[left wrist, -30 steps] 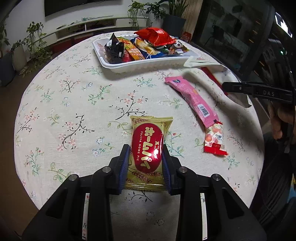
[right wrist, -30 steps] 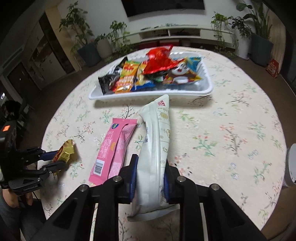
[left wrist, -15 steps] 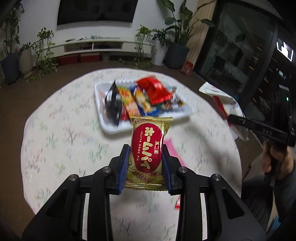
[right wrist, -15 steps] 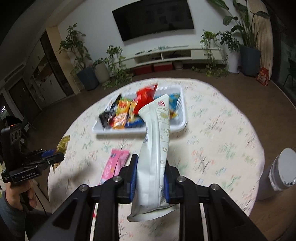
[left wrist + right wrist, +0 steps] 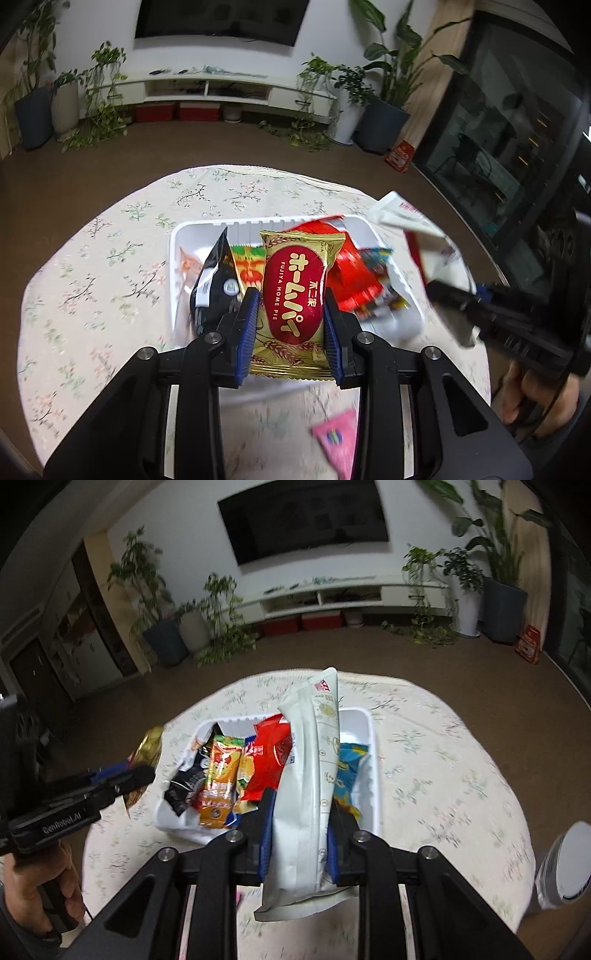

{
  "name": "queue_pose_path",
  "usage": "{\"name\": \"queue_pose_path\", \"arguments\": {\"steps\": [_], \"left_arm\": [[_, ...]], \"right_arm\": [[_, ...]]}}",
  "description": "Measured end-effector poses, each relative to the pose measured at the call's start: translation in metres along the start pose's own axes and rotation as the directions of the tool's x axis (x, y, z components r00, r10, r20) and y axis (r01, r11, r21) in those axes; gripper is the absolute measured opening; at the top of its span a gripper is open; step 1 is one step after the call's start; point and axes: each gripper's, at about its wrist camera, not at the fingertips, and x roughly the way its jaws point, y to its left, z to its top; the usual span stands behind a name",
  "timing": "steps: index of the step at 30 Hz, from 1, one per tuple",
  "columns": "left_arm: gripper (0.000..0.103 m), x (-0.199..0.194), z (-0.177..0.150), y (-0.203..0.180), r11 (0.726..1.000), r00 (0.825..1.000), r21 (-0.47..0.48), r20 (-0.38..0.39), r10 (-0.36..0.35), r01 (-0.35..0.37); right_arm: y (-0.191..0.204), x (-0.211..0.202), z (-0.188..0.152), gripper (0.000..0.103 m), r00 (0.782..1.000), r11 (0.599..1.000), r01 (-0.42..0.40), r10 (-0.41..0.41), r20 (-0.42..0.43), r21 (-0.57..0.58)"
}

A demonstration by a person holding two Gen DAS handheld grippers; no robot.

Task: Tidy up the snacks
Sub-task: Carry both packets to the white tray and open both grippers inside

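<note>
Wall TV point(image 5: 306, 517), low white TV shelf point(image 5: 207, 86), potted plants point(image 5: 384, 92), red boxes point(image 5: 319, 621) under shelf, white can point(image 5: 563, 866) right.

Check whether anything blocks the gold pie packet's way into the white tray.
Nothing stands between them. The gold pie packet, clamped in the left tool, hangs over the white tray, which is crowded; only its left end looks bare.

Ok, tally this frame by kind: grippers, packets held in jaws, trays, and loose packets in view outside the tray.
Grippers: 2, the left gripper and the right gripper
Held packets: 2, the gold pie packet and the white pouch
Trays: 1, the tray
Loose packets: 1, the pink packet
Total: 6
</note>
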Motion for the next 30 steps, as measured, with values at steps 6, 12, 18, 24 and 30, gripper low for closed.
{"name": "queue_pose_path", "arguments": {"steps": [6,12,18,24,30], "left_arm": [[0.030,0.054,0.006,-0.005,1.000,0.999,0.011,-0.052,0.007,-0.007],[0.030,0.087,0.002,-0.005,1.000,0.997,0.008,-0.069,0.022,-0.022],[0.030,0.111,-0.008,-0.006,0.999,0.994,-0.003,-0.094,0.053,-0.054],[0.045,0.119,-0.011,-0.007,0.998,0.993,-0.004,-0.093,0.068,-0.069],[0.050,0.109,-0.011,-0.006,0.998,0.996,-0.012,-0.071,0.061,-0.062]], "right_arm": [[-0.001,0.044,0.011,0.025,0.998,0.999,0.031,-0.033,-0.050,-0.044],[0.002,0.072,0.008,0.025,0.993,0.991,0.065,-0.076,-0.092,-0.118],[0.006,0.080,0.003,0.026,0.989,0.983,0.084,-0.102,-0.104,-0.164],[0.006,0.078,0.002,0.028,0.989,0.981,0.086,-0.105,-0.104,-0.171],[0.008,0.078,0.001,0.035,0.988,0.979,0.089,-0.109,-0.106,-0.181]]}}
